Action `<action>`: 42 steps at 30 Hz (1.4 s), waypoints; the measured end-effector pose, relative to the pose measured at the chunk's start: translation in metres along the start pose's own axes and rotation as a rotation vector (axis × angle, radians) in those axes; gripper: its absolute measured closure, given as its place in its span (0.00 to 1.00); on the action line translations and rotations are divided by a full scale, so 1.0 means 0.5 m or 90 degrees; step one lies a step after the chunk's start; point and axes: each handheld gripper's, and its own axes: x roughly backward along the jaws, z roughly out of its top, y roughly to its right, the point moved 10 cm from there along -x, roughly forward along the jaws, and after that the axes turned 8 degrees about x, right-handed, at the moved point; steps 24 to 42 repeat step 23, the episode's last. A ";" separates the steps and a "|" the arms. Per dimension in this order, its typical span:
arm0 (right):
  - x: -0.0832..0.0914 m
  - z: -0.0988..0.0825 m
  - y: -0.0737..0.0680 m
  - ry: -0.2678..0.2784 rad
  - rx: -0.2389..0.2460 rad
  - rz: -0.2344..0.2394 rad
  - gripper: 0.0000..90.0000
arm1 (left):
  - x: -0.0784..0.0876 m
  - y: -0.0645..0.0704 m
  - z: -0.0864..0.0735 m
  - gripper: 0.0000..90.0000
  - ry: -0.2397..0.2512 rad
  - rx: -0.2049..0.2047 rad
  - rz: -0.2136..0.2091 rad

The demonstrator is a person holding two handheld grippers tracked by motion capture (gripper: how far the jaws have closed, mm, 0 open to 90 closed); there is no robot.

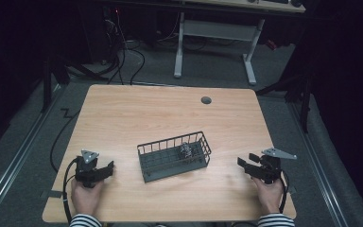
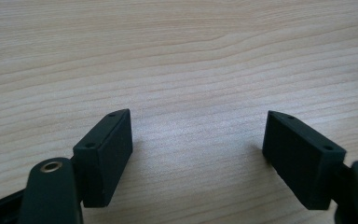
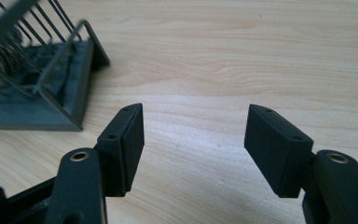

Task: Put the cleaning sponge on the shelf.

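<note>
Black jaws stand wide apart on both tools, with nothing but bare wood between them. The left gripper (image 1: pixel 105 171) sits low over the near left part of the table (image 1: pixel 137 113), held in the person's left hand (image 1: pixel 86 196); in the left gripper view its jaws frame plain pale wood grain. The right gripper (image 1: pixel 244 165) rests at the near right, gripped by the right hand (image 1: pixel 268 196), its jaws pointing toward the middle of the table. Between the two, well apart from each, stands a dark wire basket (image 1: pixel 147 150), set at a slight angle on the tabletop. Inside it, toward its right end, lies a small metallic object (image 1: pixel 185 150), too small to identify. In the right gripper view the basket's corner (image 3: pixel 77 109) stands beyond the left jaw. Striped sleeves (image 1: pixel 86 220) show at the table's near edge.
</note>
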 end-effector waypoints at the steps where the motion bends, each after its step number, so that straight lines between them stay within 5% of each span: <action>1: -0.003 -0.004 0.000 -0.003 0.002 -0.001 0.42 | 0.000 0.000 0.000 0.27 0.000 0.000 0.000; 13: -0.059 -0.061 0.005 -0.072 0.059 -0.070 0.40 | 0.000 0.000 0.000 0.27 0.000 0.000 0.000; 17: -0.061 -0.063 0.002 -0.072 0.080 -0.092 0.39 | 0.000 0.000 0.000 0.27 0.000 0.000 0.000; 42: -0.061 -0.064 0.002 -0.072 0.080 -0.092 0.39 | 0.000 0.000 0.000 0.27 0.000 -0.001 0.000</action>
